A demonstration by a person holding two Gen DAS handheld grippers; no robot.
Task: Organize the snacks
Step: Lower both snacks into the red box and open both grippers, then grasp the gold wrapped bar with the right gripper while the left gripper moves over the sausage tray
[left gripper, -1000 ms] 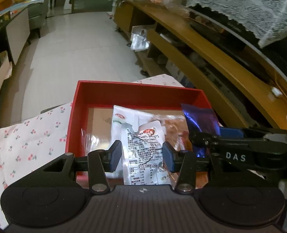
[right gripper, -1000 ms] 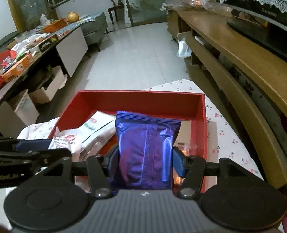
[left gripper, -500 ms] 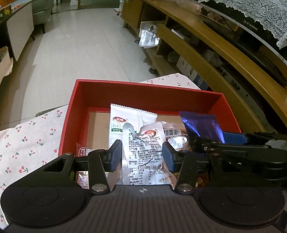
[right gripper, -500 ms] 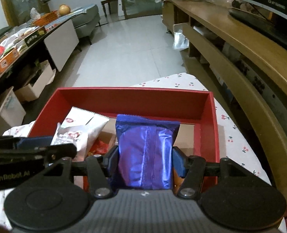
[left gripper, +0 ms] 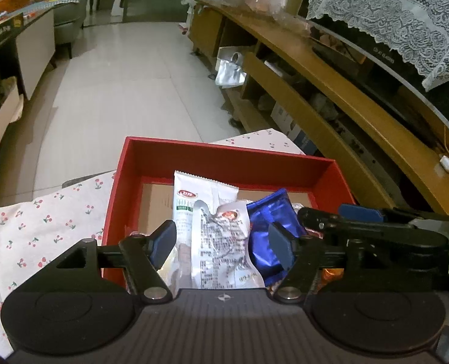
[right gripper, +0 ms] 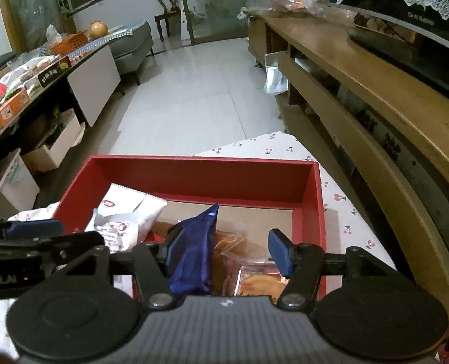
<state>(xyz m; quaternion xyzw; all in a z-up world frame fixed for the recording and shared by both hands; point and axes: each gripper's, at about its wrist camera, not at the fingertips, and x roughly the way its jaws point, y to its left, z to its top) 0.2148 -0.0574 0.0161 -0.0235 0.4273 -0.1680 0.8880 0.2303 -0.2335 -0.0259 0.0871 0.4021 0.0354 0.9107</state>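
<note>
Both tools hang over a red box (left gripper: pixel 224 163), and neither is clenched on anything. From there, largest first: a cloth with a cherry print (left gripper: pixel 39 227) covers the desk, and the red box stands on it, its brown cardboard floor showing toward the far wall. Inside the box lie the snacks. A white packet with a red logo (left gripper: pixel 204 195) lies flat, pointing to the far wall, and a silver-white packet with small black print (left gripper: pixel 221 251) lies partly on top of it. That silver-white packet sits between the blue pads of the left tool (left gripper: pixel 222 244), whose jaws are opening; the pads stand clear of its edges, so it is released. Just to its right a blue foil packet (right gripper: pixel 194 257) stands tilted on its edge in the box, leaning against the left pad (right gripper: pixel 171 244) of the right tool (right gripper: pixel 224 251). The right pad of that tool is well apart from the packet, so the tool is spread wide and grasps nothing. Under the gap between those pads lie clear-wrapped orange-brown pastries (right gripper: pixel 254 279), near the right wall of the box. In each wrist view, the other tool's dark body reaches in from the side at the level of the box.
</note>
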